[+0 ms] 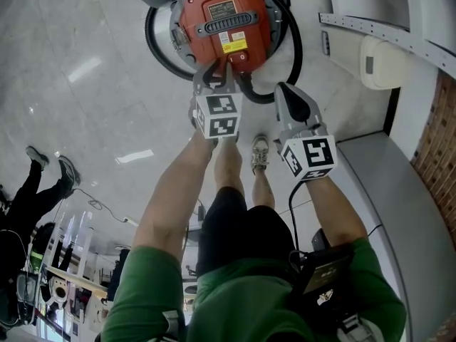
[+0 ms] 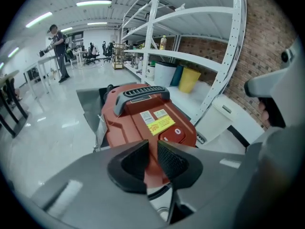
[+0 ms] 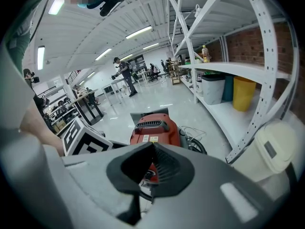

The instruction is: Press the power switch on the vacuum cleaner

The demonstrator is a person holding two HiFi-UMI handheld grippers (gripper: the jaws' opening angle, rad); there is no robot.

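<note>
The red vacuum cleaner (image 1: 224, 20) sits on the glossy floor (image 1: 85, 70) beside white shelving, with its black hose (image 1: 293, 45) looped round the body. The left gripper (image 2: 152, 149) hovers over the near end of the lid. Its fingers (image 2: 174, 162) are only a narrow slit apart and hold nothing, and the oval power switch (image 2: 174, 133) lies just beyond the tips. The right gripper (image 3: 152, 149) hangs alongside, further back, fingers pinched together and empty. The switch looks slightly raised, though the wide lens makes that uncertain. The risk is a slanted push — tips skidding off smooth plastic onto the yellow label (image 2: 160, 125), or the body shifting on the slick floor — so the switch never clicks.
</note>
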